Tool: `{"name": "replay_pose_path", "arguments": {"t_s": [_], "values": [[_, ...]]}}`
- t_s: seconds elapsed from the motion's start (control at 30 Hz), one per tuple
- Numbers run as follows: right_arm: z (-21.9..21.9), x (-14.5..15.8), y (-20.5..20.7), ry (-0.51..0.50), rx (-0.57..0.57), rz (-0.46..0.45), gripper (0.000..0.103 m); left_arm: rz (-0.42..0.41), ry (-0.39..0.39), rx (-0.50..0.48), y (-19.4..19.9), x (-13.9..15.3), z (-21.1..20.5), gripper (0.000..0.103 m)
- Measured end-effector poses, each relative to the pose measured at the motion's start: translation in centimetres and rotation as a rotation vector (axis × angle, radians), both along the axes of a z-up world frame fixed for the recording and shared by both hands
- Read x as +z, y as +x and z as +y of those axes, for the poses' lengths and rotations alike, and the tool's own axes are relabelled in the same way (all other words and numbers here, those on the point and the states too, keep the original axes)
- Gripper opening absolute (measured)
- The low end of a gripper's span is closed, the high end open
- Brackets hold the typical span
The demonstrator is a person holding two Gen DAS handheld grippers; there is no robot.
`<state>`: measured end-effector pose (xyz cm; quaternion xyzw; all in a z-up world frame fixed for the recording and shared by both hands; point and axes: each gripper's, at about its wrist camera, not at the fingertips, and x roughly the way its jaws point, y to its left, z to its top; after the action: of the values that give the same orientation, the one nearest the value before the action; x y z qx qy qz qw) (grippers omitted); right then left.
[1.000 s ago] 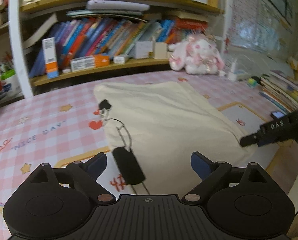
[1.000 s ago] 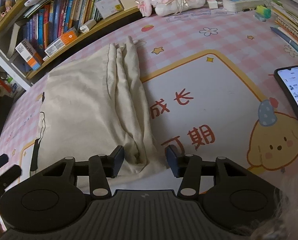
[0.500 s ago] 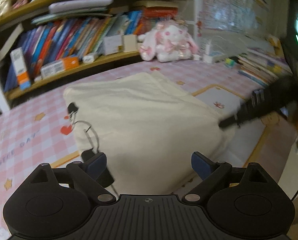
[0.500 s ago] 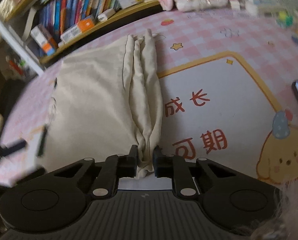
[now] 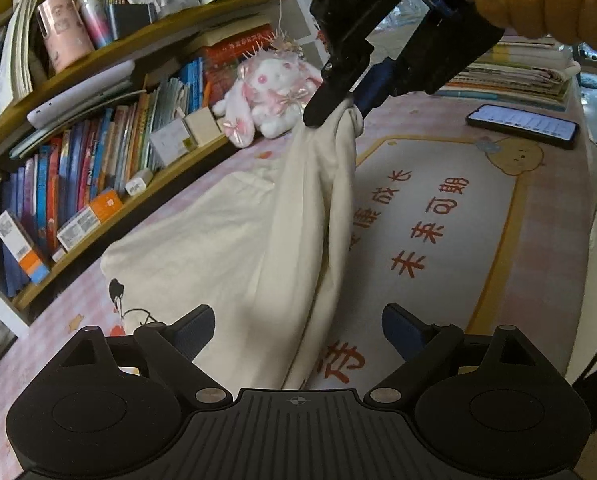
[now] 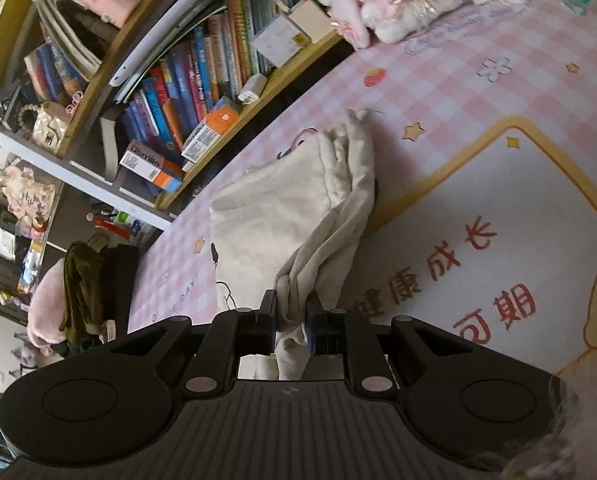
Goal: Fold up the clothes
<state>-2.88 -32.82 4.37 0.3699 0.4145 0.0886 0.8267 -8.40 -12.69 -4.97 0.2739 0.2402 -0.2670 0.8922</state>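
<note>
Pinched cream garment [image 5: 234, 240] corner tight in right tool [image 6: 291, 322], lifted clear of table [image 5: 538, 240]; left tool [image 5: 296, 330] gaping, empty, best clamped on near hem.

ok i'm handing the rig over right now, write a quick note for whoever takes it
Right claw: shut on a bunched corner of the cream garment, holding it up off the pink mat.
Left claw: open, holding nothing, low over the near edge of the garment; its jaws have just closed a little.
Garment: mostly lying on the mat in front of the bookshelf, one side pulled up into a ridge.
Phone lies at the far right.
Done: corner gripped and raised.
Left: grab the near edge, then make the fold.
</note>
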Motion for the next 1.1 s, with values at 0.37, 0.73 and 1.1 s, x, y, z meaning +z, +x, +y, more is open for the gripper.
{"name": "replay_pose_path", "arguments": {"t_s": [0.37, 0.73, 1.1], "values": [[1.5, 0.3, -1.3, -0.349, 0.145, -0.034, 0.047, 0.007, -0.054, 0.043, 2.1, 0.6, 0.4, 0.027], [10.8, -4.3, -6.3, -1.247, 0.817, -0.381, 0.091, 0.057, -0.083, 0.062, 2.5, 1.0, 0.6, 0.030], [12.4, -9.1, -6.3, -1.619, 0.956, -0.583, 0.044, 0.046, -0.019, 0.076, 1.4, 0.0, 1.4, 0.037]]}}
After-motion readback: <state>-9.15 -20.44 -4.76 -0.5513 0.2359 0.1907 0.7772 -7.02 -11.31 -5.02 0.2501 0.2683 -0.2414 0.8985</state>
